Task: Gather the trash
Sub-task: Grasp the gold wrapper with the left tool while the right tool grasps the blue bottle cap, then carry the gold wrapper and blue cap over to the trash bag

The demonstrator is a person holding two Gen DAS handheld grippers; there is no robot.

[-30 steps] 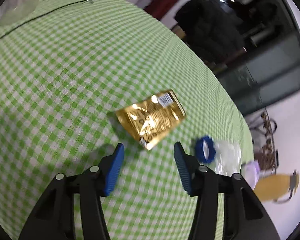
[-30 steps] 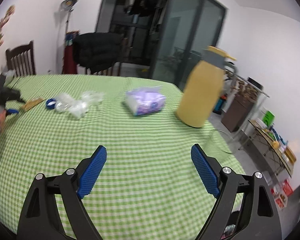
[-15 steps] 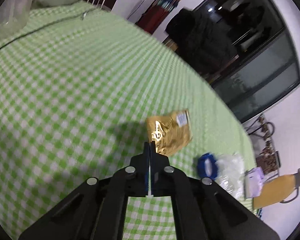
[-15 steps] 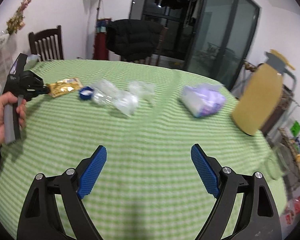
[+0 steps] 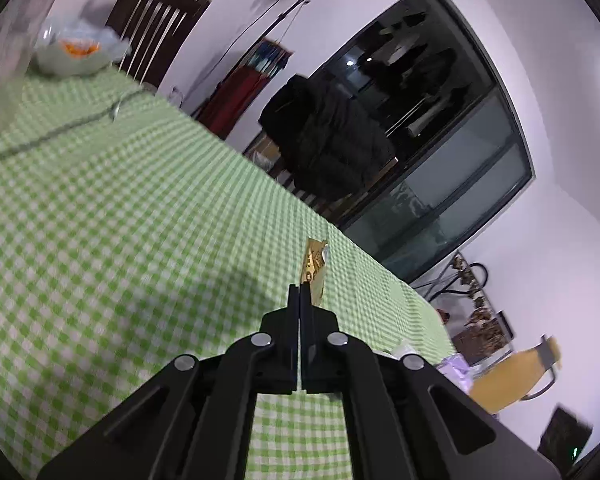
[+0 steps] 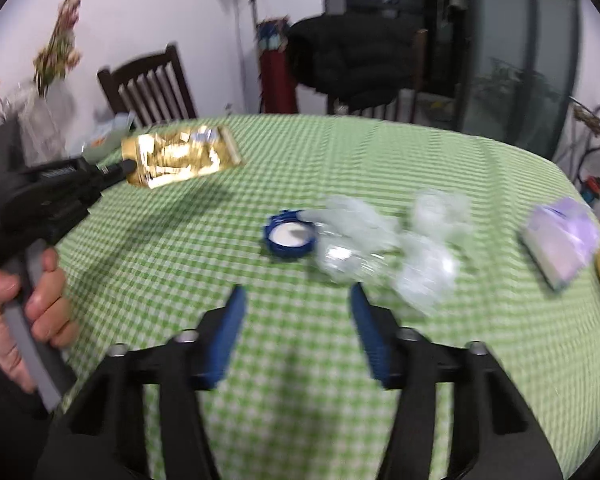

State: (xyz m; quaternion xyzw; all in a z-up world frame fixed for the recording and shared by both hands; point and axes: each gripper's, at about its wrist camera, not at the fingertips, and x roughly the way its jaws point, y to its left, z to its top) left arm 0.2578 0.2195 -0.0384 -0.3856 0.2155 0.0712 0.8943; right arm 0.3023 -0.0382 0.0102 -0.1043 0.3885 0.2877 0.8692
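The left gripper [image 5: 300,292], a black plastic tool with two flat pads, is clamping its jaws tight on one edge of the crinkled gold foil wrapper [image 5: 314,270]. In the right wrist view this same left gripper [image 6: 126,167] is holding the shiny, creased gold foil wrapper [image 6: 180,156] lifted off the round table covered in a green-and-white checked cloth [image 6: 340,152], and the wrapper's shadow is falling on the cloth beneath it. A bare hand [image 6: 24,312] is wrapping around the gripper's grey handle.

The right gripper [image 6: 296,312], with ribbed blue pads on black arms, is hovering above the cloth with its jaws closing; nothing is lying between them. Just ahead of it a round blue ridged plastic bottle cap [image 6: 290,236] is lying open side up, showing a white inside. The cap is touching a heap of crumpled clear plastic [image 6: 356,240], glossy and blurred, and more crumpled clear film [image 6: 436,240] is lying just beside that. Further right a soft lilac tissue pack [image 6: 562,240] is resting on the cloth, near the table's edge.

A dark wooden slat-back chair [image 6: 152,88] is standing behind the table.
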